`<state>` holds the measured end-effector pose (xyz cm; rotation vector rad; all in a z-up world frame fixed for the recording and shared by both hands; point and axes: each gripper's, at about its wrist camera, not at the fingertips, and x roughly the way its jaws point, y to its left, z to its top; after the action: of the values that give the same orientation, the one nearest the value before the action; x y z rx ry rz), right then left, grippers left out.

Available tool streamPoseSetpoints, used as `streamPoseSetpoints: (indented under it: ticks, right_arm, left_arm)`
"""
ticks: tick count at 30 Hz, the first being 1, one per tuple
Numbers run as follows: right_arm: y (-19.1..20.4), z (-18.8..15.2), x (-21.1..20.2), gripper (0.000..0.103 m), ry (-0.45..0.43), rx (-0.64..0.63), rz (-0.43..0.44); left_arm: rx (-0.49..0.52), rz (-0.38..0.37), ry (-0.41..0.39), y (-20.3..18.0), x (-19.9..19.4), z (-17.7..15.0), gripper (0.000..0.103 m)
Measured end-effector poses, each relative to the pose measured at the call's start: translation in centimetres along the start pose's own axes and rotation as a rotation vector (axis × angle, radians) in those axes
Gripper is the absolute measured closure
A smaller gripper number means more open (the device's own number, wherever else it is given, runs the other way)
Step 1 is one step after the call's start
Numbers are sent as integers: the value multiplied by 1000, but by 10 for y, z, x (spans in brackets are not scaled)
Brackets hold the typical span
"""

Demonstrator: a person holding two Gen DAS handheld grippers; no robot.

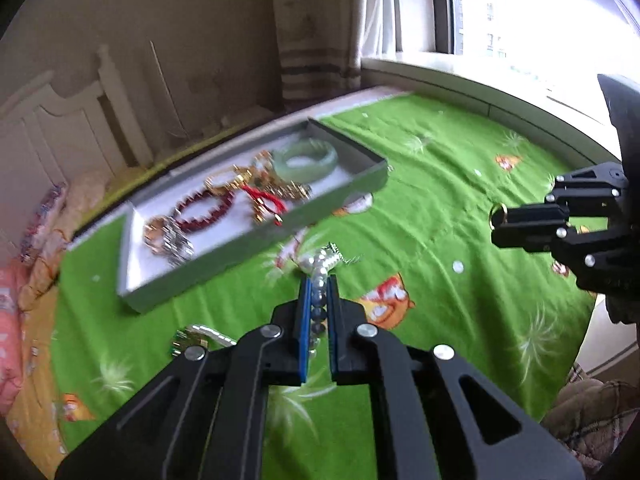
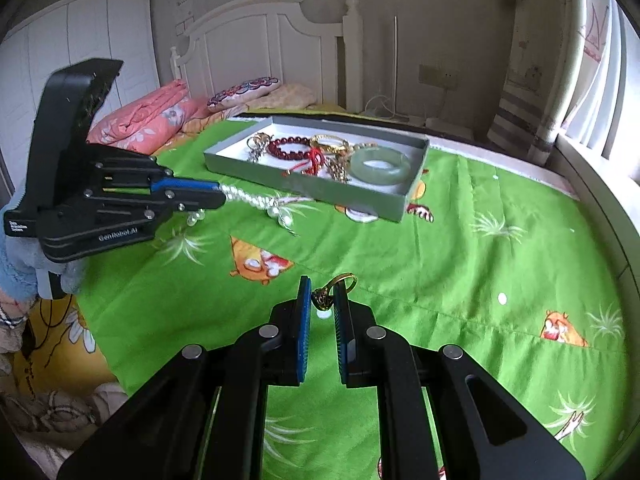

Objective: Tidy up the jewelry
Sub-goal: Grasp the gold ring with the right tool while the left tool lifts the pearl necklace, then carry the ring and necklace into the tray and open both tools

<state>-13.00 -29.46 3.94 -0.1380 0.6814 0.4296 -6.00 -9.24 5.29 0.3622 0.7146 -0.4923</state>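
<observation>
The left gripper [image 1: 319,280] is closed on a string of white pearls [image 1: 320,268], whose free end hangs down from the tips toward the green bed cover [image 2: 460,248]; the right gripper [image 2: 322,292] holds a gold ring [image 2: 334,288] between its blue pads, above the same cover. Beyond both, the grey tray [image 2: 412,196] lies on the cover and contains a pale green bangle [image 2: 380,166], a dark red bead bracelet [image 2: 288,146], gold pieces tied with red cord [image 2: 316,160] and a silver piece [image 1: 176,244]. One more small silver item [image 1: 200,338] lies on the cover just left of the left gripper, outside the tray.
</observation>
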Motion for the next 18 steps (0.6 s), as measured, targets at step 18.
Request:
streamPoseSetpoints:
  ticks: [18]
  right_arm:
    - [30,49,-24,92,-75,-113,-31]
  left_arm:
    - [49,114,-148,11,-79,38,96]
